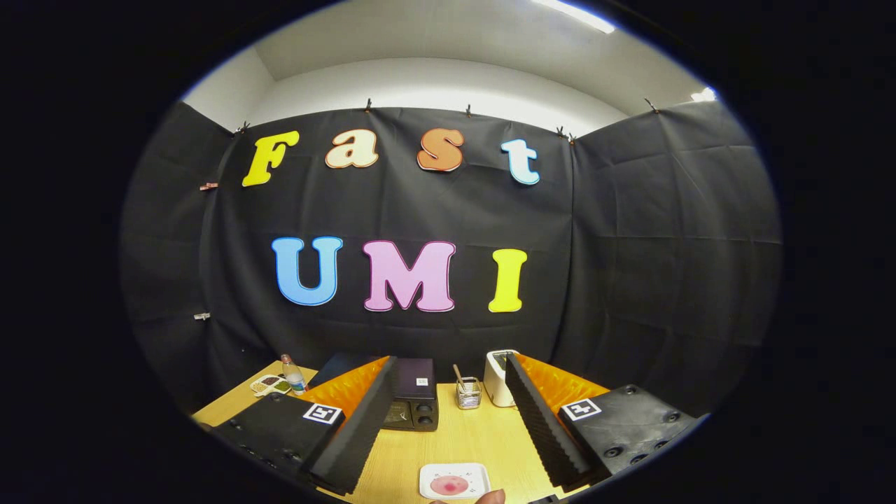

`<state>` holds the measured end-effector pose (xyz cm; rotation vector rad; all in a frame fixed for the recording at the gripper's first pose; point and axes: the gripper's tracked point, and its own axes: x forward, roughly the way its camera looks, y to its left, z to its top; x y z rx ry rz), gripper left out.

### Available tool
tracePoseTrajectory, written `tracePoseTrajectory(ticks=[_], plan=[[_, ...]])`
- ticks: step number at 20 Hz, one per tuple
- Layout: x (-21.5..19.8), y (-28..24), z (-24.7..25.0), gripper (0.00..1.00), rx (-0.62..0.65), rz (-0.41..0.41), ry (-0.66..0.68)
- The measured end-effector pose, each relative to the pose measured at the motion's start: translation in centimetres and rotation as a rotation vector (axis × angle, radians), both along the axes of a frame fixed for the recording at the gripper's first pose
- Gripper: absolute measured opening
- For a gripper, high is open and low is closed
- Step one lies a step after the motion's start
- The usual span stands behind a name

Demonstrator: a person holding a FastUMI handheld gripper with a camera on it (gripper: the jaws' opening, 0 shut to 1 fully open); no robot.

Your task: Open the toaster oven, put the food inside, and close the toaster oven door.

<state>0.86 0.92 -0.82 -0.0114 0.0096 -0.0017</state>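
While its two fingers stand spread wide with nothing between them, the gripper (455, 448) hovers above one wooden table (483, 434).

Low in the gap between the fingers lies one small white plate (455, 481) carrying one round pink piece of food (449, 484), and one fingertip (490, 497) of a person shows just beside the plate. Beyond the fingers stands one dark toaster oven (414, 399), partly hidden by the left finger; its door state cannot be told. To its right sit one clear holder (468, 394) with sticks and one white appliance (498, 378). Far left are one bottle (294, 375) and one divided dish (269, 383).
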Motion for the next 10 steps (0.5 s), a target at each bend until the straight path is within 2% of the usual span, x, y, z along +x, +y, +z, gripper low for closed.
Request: tracePoseTrajectory(ticks=[3,7,10], plan=[[1.2,1.9,-0.7,0.98,0.015,0.020,0.003],[4.5,6.0,-2.7,0.98,-0.035,0.066,0.006],[7.4,10.2,-5.6,0.98,0.002,0.119,0.036]])
